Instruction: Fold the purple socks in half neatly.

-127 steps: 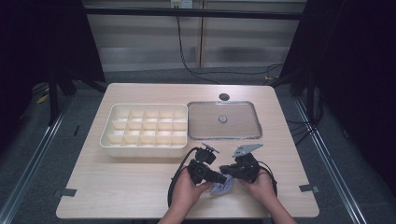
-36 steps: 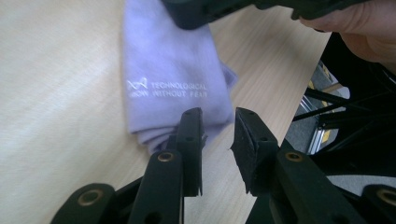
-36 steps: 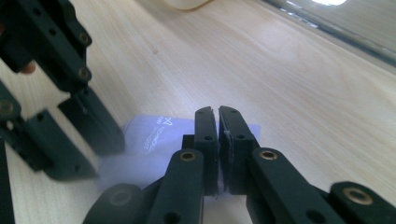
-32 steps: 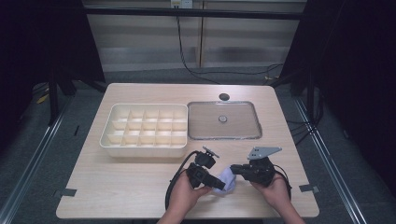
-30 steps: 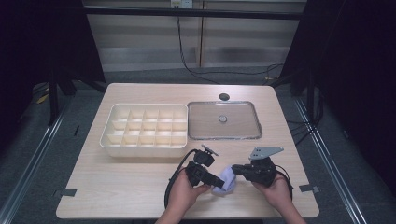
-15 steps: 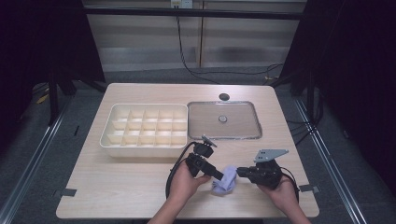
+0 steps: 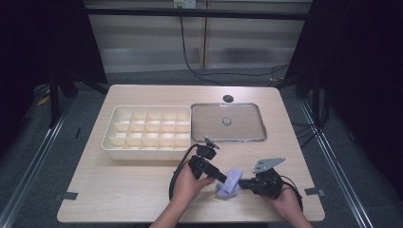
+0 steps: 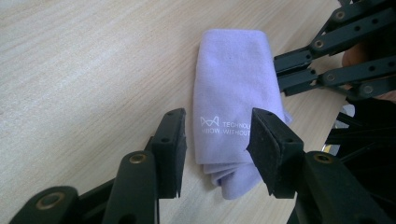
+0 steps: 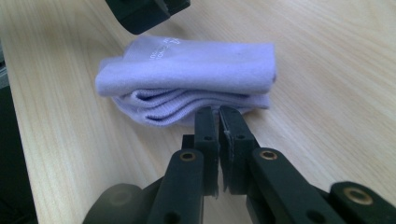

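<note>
Black left tool (image 8: 217, 154) jaws apart, just been opening, straddling folded lilac cloth (image 8: 233, 98) without pressing. Right tool (image 9: 218, 122) jaws together at cloth edge. Cloth flat on wooden worktop (image 7: 119, 190), lower centre of high view, below tray (image 7: 147, 130).

table (image 7: 119, 190): pale wood | on it: divided tray (image 7: 148, 133); metal tray (image 7: 227, 122); folded lilac cloth (image 7: 229, 183); possibly a cap (image 7: 228, 98)

Left gripper (image 8: 217, 151) low over the counter (image 7: 119, 190), jaws apart, just been opening. Right gripper (image 9: 218, 122) opposite, pointing at it, jaws pressed together, level.
</note>
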Motion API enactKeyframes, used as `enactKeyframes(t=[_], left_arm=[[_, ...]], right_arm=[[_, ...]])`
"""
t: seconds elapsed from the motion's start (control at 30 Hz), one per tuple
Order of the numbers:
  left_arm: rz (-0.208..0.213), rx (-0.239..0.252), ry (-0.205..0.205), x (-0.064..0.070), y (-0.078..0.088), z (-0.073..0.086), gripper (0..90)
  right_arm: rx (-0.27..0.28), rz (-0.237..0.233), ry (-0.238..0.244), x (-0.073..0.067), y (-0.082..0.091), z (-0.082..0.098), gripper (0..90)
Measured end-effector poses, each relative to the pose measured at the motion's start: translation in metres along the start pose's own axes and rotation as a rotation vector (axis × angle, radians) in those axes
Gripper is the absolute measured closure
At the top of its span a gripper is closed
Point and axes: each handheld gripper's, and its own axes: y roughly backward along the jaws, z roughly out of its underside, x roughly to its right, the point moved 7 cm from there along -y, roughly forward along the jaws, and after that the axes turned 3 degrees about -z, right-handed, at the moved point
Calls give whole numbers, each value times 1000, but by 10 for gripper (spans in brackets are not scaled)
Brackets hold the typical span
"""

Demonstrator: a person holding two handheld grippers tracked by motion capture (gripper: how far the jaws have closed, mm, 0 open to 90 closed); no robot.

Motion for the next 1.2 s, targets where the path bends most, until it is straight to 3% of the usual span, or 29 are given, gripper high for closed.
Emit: enactKeyframes(t=[0.03, 0.07, 0.13, 0.23, 0.3, 0.37, 0.43, 0.47, 0.5, 0.53, 0.57, 0.6, 0.67, 0.7, 1.2], left_arm=[[-2, -3, 1, -1, 0, 0, 558], [2, 23, 35, 1, -1, -1, 558], [3, 5, 16, -2, 0, 0, 559], [4, 22, 47, -5, 1, 0, 559], [0, 4, 31, -9, 3, 3, 559], [8, 14, 56, -9, 4, 5, 559], [16, -2, 34, -14, 6, 8, 559], [15, 13, 73, -13, 6, 7, 559], [20, 17, 75, -13, 6, 8, 559], [18, -10, 45, -16, 7, 11, 558], [24, 10, 77, -15, 6, 10, 557], [26, -15, 45, -18, 6, 13, 556], [29, -5, 69, -18, 5, 14, 550], [28, -15, 56, -19, 5, 15, 550], [40, -8, 84, -22, 5, 19, 539]], right_arm=[[-2, -1, 9, 0, -2, -1, 861], [-3, 0, 6, -1, -4, -1, 858], [2, -7, 9, -1, -7, -4, 856], [4, -11, 23, -2, -12, -8, 855], [7, -13, 25, -4, -15, -11, 855], [8, -20, 35, -7, -18, -13, 855], [6, -19, 42, -9, -20, -15, 852], [6, -26, 42, -11, -21, -16, 851], [5, -21, 48, -12, -22, -16, 850], [4, -18, 54, -12, -22, -17, 850], [6, -17, 55, -13, -23, -17, 850], [4, -16, 54, -14, -24, -18, 850], [8, -17, 54, -15, -25, -18, 850], [10, -19, 58, -15, -25, -19, 850], [10, -31, 68, -21, -27, -19, 850]])
